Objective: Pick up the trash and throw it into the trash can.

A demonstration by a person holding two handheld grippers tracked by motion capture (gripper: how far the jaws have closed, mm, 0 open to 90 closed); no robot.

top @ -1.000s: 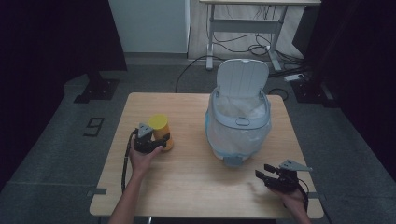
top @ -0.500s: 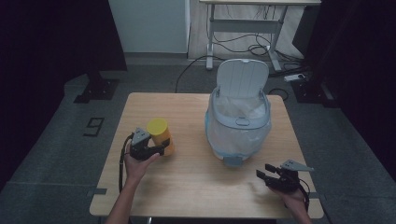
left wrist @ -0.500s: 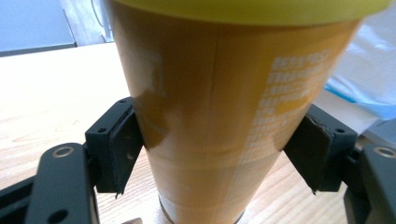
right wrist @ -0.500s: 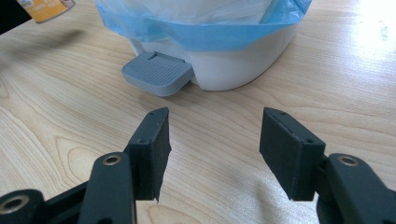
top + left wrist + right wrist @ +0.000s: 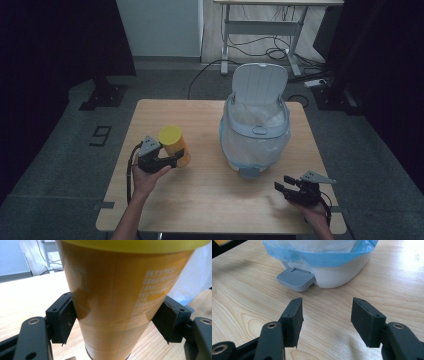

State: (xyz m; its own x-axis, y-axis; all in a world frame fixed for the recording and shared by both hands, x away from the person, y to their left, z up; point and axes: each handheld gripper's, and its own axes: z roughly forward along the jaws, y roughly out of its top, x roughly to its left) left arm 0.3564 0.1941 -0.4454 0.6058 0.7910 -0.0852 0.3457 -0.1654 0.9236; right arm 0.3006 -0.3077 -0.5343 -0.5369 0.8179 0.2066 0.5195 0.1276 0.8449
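Two grippers: one loaded, one idle.
Left gripper (image 5: 172, 160): jaws clamped on the yellow cup (image 5: 117, 297), gripped low on its tapered wall, over the left part of the table (image 5: 200, 200).
Right gripper (image 5: 325, 322): jaws wide apart, nothing between them, near the bin's pedal (image 5: 295, 279).
Bin (image 5: 256, 132): lid up, bag lined.
Slip risk: the taper may let the cup slide or tilt.
Carry risk: the cup could catch the bin's rim.

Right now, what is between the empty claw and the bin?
Just bare wooden table. In the right gripper view, the right claw points at the bin, whose grey pedal sticks out toward it.
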